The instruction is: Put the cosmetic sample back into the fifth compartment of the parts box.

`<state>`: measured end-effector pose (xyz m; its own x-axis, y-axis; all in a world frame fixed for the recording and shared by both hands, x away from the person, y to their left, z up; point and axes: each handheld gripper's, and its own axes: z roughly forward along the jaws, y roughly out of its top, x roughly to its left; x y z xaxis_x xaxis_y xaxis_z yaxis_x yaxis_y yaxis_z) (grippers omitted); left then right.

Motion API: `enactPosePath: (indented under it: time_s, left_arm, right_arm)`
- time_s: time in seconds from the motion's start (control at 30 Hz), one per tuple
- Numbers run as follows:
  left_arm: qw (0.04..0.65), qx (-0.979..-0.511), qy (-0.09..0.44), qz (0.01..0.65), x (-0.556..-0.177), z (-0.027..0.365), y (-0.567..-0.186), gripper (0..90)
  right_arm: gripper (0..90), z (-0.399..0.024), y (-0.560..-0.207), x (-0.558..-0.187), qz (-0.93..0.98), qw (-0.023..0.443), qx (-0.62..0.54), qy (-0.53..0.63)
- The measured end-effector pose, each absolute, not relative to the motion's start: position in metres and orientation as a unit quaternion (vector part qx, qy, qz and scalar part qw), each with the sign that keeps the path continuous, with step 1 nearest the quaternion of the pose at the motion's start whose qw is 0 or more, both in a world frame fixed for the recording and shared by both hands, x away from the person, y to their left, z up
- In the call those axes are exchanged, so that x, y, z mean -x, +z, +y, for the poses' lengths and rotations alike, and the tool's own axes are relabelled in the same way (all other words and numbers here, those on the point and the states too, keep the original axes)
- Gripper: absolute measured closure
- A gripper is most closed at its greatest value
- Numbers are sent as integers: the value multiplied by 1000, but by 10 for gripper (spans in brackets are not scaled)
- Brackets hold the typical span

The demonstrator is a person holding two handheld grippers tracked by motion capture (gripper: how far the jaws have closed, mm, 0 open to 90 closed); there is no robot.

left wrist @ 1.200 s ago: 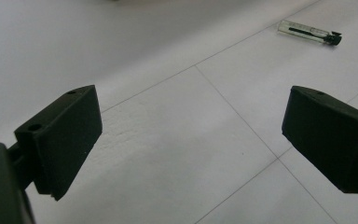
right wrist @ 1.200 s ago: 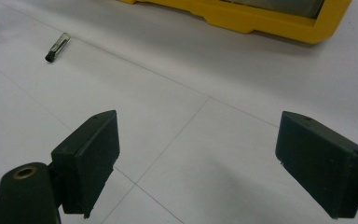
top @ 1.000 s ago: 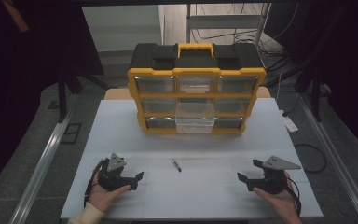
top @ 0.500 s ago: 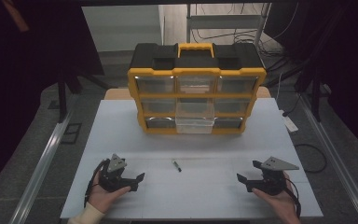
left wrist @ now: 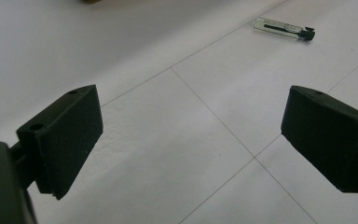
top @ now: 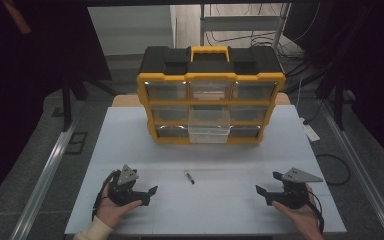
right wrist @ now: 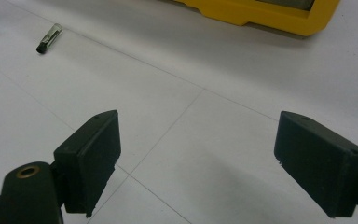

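A small clear vial with a black cap (top: 189, 177) lies on the white table between my two hands; it also lies at the top right of the left gripper view (left wrist: 284, 28) and the top left of the right gripper view (right wrist: 49, 38). My left gripper (top: 151, 195) rests near the front left, held in a hand, open with nothing between its jaws (left wrist: 191, 140). My right gripper (top: 261, 194) sits at the front right, open and empty (right wrist: 196, 158). A yellow and black drawer organizer (top: 210, 97) stands at the back, its lower middle drawer (top: 209, 126) pulled out.
The white table (top: 130, 135) has thin grid lines. The yellow base of the organizer (right wrist: 261, 14) crosses the top of the right gripper view. Metal rails (top: 45, 170) run along the floor on both sides, and cables (top: 330, 160) lie on the floor at the right.
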<state>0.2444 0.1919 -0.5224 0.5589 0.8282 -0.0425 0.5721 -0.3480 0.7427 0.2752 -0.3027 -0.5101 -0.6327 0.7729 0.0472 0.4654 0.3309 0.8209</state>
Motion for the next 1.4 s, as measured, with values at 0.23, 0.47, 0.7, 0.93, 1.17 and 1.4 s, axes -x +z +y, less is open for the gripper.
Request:
enactPosePath:
  time_s: [0.23, 0.47, 0.7, 0.93, 1.17, 1.4]
  left_arm:
    - [368, -802, 176, 436, -242, 193, -521, 62]
    - [369, -804, 176, 432, -243, 190, -520, 62]
    - [372, -802, 178, 432, -245, 191, -517, 65]
    - [373, -809, 175, 419, -253, 185, -508, 70]
    - [365, -829, 162, 392, -257, 172, -502, 69]
    - [365, -834, 155, 384, -261, 166, -499, 70]
  right_arm:
    - [148, -303, -511, -278, 797, 178, -389, 428]
    - [149, -303, -511, -277, 795, 179, -393, 426]
    - [150, -304, -512, -278, 796, 177, -393, 426]
    - [152, -303, -514, -280, 796, 174, -396, 423]
    - [153, -302, -515, -280, 796, 174, -398, 421]
    - [154, -302, -515, -280, 795, 175, -399, 421]
